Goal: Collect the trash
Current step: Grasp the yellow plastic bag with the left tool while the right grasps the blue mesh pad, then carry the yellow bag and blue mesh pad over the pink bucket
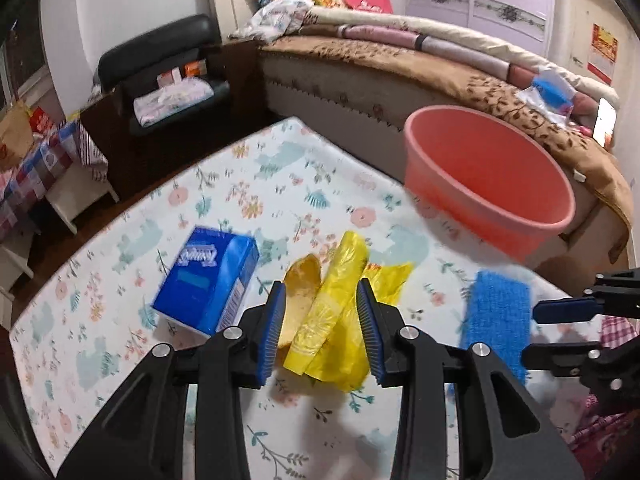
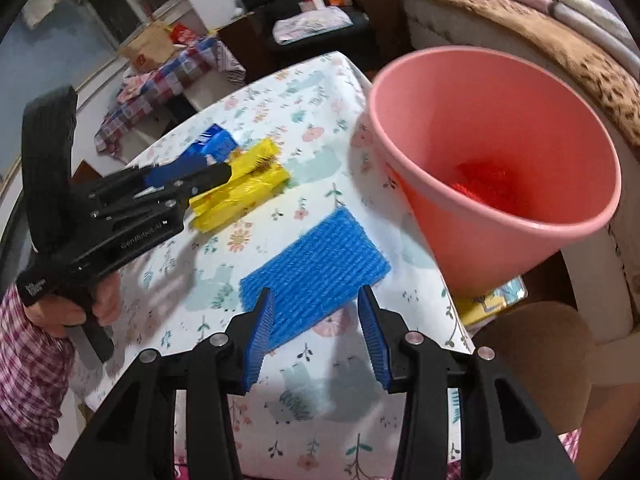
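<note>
A crumpled yellow plastic bag (image 1: 336, 316) lies on the floral table (image 1: 120, 280). My left gripper (image 1: 322, 294) is open with its blue-padded fingers on either side of the bag; whether they touch it I cannot tell. It also shows in the right wrist view (image 2: 224, 172) over the bag (image 2: 240, 192). A blue foam net (image 2: 316, 264) lies flat on the table. My right gripper (image 2: 316, 300) is open just above its near edge. A pink bin (image 2: 492, 164) stands at the table's right side with a red object (image 2: 484, 184) inside.
A blue tissue pack (image 1: 208, 280) lies left of the yellow bag. A bed (image 1: 440, 72) with brown cover runs behind the bin. A black chair (image 1: 160, 72) with items stands beyond the table's far corner. A stool (image 2: 532, 356) sits at lower right.
</note>
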`<state>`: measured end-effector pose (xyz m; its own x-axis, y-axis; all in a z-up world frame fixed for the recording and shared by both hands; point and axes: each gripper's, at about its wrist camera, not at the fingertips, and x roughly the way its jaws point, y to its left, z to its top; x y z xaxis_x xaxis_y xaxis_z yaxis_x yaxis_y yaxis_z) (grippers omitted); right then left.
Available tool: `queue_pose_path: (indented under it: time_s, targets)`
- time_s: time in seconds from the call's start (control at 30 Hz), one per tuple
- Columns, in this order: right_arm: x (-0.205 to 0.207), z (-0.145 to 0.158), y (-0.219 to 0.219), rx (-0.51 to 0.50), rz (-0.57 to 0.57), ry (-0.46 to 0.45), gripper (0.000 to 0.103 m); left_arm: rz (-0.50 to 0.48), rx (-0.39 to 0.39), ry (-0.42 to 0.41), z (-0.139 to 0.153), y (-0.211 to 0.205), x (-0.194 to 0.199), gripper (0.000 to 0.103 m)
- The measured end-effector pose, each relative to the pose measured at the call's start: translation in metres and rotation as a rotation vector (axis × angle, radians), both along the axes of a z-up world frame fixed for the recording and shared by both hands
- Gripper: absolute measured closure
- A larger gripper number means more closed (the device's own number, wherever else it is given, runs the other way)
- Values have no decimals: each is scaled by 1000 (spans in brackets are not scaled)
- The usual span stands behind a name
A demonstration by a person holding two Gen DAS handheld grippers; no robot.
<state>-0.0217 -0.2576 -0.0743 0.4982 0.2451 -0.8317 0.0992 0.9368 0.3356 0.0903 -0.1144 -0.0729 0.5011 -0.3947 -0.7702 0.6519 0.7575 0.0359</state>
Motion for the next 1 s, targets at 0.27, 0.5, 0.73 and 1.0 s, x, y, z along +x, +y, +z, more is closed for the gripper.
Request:
queue_pose_path:
  time_s: [0.27, 0.5, 0.73, 1.0]
  targets:
    - [17, -5, 8, -28, 0, -43, 57, -6, -77, 22, -9, 3, -16, 90]
    - [34, -4, 18, -71, 16, -63, 96, 78, -141, 9, 10, 31, -29, 91]
    - [31, 4, 21, -78, 29, -104, 97, 147, -200, -6, 29, 53, -41, 91]
    - [17, 20, 21, -76, 53, -180, 97, 209, -227, -4, 41, 61, -46, 91]
